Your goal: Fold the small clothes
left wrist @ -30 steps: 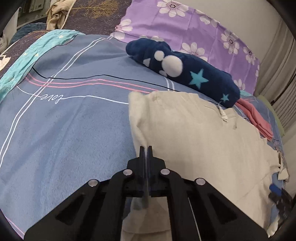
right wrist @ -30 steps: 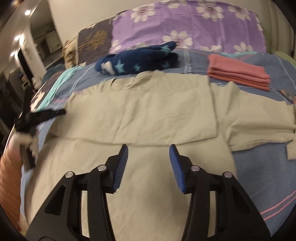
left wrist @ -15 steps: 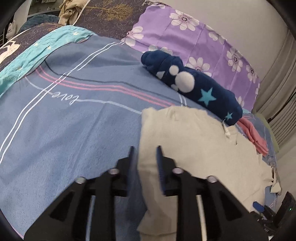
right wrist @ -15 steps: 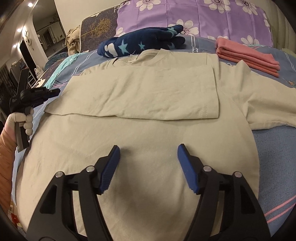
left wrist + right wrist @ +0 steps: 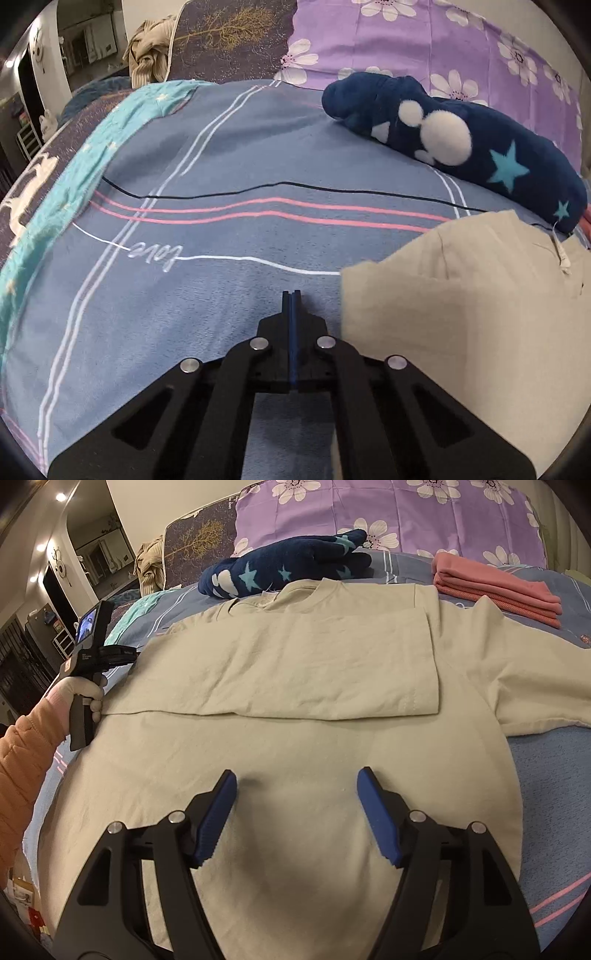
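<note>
A beige t-shirt (image 5: pixel 295 709) lies flat on the blue striped bedspread (image 5: pixel 207 236), its left side folded over toward the middle; its right sleeve (image 5: pixel 535 686) lies spread out. My right gripper (image 5: pixel 295 794) is open and empty, just above the shirt's lower body. My left gripper (image 5: pixel 291 295) is shut and empty over the bedspread, just left of the shirt's folded edge (image 5: pixel 461 302). It also shows in the right wrist view (image 5: pixel 110 655), beside the shirt's left edge.
A navy star-patterned fleece (image 5: pixel 284 572) lies rolled up behind the shirt collar. A folded pink stack (image 5: pixel 495 590) sits at the back right. A purple flowered pillow (image 5: pixel 388 517) and a teal blanket (image 5: pixel 74 177) border the bed.
My left gripper let go of the shirt's left edge, moved left off the shirt and shut empty. My right gripper opened wider and came lower over the shirt.
</note>
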Tool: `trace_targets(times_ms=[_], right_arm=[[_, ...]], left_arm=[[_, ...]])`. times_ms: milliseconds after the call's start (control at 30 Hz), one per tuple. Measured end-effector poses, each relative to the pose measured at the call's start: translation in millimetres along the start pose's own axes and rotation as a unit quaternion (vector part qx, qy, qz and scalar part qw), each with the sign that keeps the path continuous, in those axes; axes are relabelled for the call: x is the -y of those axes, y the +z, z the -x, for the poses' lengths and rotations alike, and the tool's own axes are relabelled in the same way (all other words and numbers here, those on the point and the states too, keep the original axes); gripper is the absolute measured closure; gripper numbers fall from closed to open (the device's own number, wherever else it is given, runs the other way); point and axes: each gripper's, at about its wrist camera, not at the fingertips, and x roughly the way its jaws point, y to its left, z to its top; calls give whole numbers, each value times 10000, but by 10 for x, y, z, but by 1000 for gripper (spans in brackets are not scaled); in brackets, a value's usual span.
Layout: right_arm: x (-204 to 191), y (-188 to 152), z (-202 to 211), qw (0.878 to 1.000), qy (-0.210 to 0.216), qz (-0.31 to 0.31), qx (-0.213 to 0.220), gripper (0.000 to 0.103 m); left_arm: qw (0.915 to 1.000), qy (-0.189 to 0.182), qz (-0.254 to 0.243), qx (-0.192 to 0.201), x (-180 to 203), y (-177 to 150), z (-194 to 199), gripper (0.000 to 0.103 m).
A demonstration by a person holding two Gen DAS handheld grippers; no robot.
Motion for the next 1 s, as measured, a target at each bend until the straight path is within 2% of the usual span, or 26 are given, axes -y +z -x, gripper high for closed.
trace_targets(times_ms=[100,167,233,267,300,333,367,467,500,533,567,600,633,667,733,767,900,1000], right_arm=[[4,0,3,10000,26,-8,-2,33],[1,3,-1,10000,26,3,-9,32],[-5,8,2,10000,9,13,-15,32],[-11,12,14,10000,-26,22,-6,32],[-17,14,30,10000,-77,30,10,34],[-22,20,81,9997,-221,33,55,36],[-12,24,140,9993,-339,29,121,37],[151,37,462,9949,-864,88,519,37],[237,36,565,9912,-1159,126,625,37],[380,32,693,9827,-1696,157,727,37],[505,23,777,9734,-2149,154,779,37],[635,9,847,9613,-2625,149,817,37],[801,-16,904,9398,-3309,194,834,37],[917,-36,922,9220,-3780,254,807,37],[1165,-79,887,8987,-4327,347,623,36],[1258,-94,853,8975,-4368,323,515,36],[1565,-92,727,9103,-4125,86,349,39],[1598,-8,753,9062,-4205,63,449,93]], left_arm=[[9993,-55,-191,315,-1,-7,245,103],[9975,-467,6,528,0,26,488,103],[9913,-1103,6,712,138,32,770,103],[9863,-1438,-131,798,289,9,913,96],[9832,-1608,-252,832,414,-28,980,75],[9794,-1788,-417,837,588,-106,1047,65],[9773,-1884,-512,822,706,-162,1058,60],[9682,-2316,-859,390,1163,-480,891,60],[9676,-2346,-906,230,1256,-569,812,60],[9690,-2274,-971,21,1356,-687,675,59],[9717,-2106,-1058,153,1405,-757,645,57],[9719,-2062,-1119,198,1423,-752,685,55],[9720,-2062,-1108,208,1422,-745,710,54],[9720,-2066,-1105,185,1417,-755,692,54],[9711,-2131,-1056,181,1383,-752,678,53],[9710,-2141,-1046,178,1376,-748,679,53],[9718,-2076,-1098,212,1395,-769,699,53],[9716,-2094,-1077,206,1434,-742,685,53]])
